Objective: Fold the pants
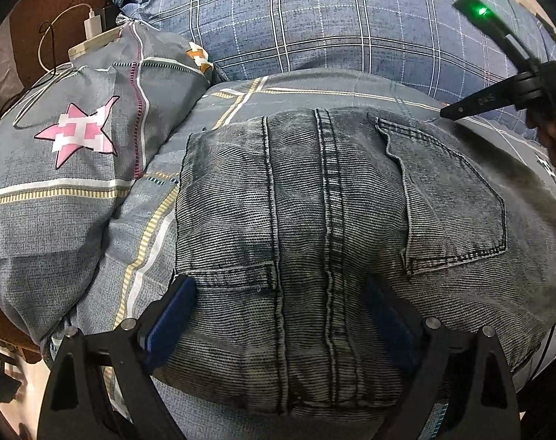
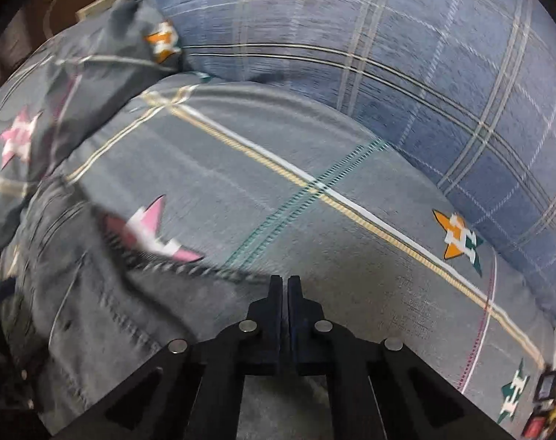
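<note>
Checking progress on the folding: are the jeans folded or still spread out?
Folded. The jeans form a compact block on the bedsheet, back pocket up, with the open left gripper straddling the near edge.

Grey bedsheet (image 1: pixel 237 99) with cream and white stripes spread over bed; same sheet (image 2: pixel 241 168) seen blurred in right wrist view, crossed by teal stitched line. Pillow (image 1: pixel 68 168) in matching grey fabric laid at left, pink star (image 1: pixel 81 132) printed on it. Blue plaid quilt (image 1: pixel 314 29) bunched behind, round crest near top edge. White charger (image 1: pixel 93 24) with cable (image 1: pixel 44 55) lying on brown surface at upper left. Orange star print (image 2: pixel 455 234) visible on sheet at right.
</note>
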The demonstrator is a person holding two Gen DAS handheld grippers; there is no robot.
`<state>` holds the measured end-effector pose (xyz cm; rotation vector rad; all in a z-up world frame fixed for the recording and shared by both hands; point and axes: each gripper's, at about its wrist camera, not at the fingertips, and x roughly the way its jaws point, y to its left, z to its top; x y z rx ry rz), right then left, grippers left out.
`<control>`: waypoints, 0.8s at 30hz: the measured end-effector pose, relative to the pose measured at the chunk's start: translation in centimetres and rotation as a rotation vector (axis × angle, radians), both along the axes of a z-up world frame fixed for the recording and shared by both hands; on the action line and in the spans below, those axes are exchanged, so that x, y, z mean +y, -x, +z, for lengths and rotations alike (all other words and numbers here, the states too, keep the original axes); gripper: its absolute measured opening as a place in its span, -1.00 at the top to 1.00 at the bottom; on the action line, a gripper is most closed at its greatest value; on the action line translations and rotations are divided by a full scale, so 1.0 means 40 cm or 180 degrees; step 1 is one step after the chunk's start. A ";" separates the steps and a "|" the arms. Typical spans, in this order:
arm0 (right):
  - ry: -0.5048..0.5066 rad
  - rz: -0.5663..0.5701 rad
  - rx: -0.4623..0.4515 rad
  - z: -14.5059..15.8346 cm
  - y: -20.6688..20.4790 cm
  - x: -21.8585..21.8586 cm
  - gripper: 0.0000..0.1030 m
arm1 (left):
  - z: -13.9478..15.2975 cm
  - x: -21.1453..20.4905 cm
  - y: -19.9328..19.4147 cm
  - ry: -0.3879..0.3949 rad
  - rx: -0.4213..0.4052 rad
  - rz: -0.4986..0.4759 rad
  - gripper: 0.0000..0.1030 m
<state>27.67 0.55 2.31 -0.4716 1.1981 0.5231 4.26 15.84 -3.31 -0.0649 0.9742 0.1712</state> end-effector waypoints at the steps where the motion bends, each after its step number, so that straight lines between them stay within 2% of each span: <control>1: 0.0021 -0.0063 -0.0029 -0.011 -0.007 -0.004 0.95 | -0.001 0.003 -0.004 0.0011 0.0010 0.0003 -0.83; 4: -0.0193 -0.0268 0.0069 -0.013 -0.023 -0.029 0.93 | 0.011 0.005 0.003 0.0052 0.0048 0.0020 -0.83; 7: -0.0485 -0.0377 -0.0003 0.056 0.001 -0.069 0.81 | 0.047 0.006 0.016 0.0046 -0.0011 0.0105 -0.83; 8: -0.0524 -0.0331 0.0020 0.079 0.013 -0.076 0.46 | 0.060 0.005 0.022 0.0050 -0.0067 0.0122 -0.83; 9: -0.0545 -0.0302 0.0057 0.089 0.020 -0.081 -0.35 | 0.090 0.003 0.033 0.0064 -0.0212 0.0143 -0.83; 10: -0.0574 -0.0280 0.0096 0.095 0.025 -0.085 -0.69 | 0.108 0.002 0.036 0.0066 -0.0310 0.0150 -0.83; 11: -0.0626 -0.0262 0.0065 0.102 0.030 -0.089 -0.89 | 0.128 -0.001 0.040 0.0050 -0.0420 0.0155 -0.83; 13: -0.0690 -0.0211 0.0071 0.097 0.026 -0.081 -0.87 | 0.137 -0.006 0.034 -0.0063 -0.0485 0.0186 -0.83; 14: -0.0711 -0.0224 0.0173 0.084 0.017 -0.076 -0.85 | 0.122 -0.005 0.021 -0.0116 -0.0369 0.0202 -0.83; 16: -0.0732 -0.0197 0.0370 0.048 0.002 -0.057 -0.61 | 0.046 0.005 -0.014 -0.0112 0.0113 0.0233 -0.83; 17: -0.0644 -0.0118 0.0517 0.019 0.000 -0.040 -0.17 | 0.018 0.008 -0.020 -0.0091 0.0259 0.0229 -0.84; 18: -0.0567 -0.0059 0.0657 -0.008 0.002 -0.028 0.53 | 0.002 0.015 -0.014 -0.0012 0.0220 0.0241 -0.84; 19: -0.0473 0.0014 0.0788 -0.035 0.005 -0.014 0.61 | 0.003 0.024 -0.006 0.0060 0.0143 0.0255 -0.84; 20: -0.0408 0.0114 0.0762 -0.041 0.014 -0.001 0.63 | 0.002 0.027 -0.008 0.0076 0.0146 0.0240 -0.84; 22: -0.0284 0.0231 0.0640 -0.028 0.021 0.020 0.72 | -0.003 0.030 -0.012 0.0077 0.0131 0.0229 -0.86; 24: -0.0149 0.0249 0.0436 -0.019 0.018 0.039 0.90 | -0.006 0.028 -0.012 0.0041 0.0095 0.0215 -0.87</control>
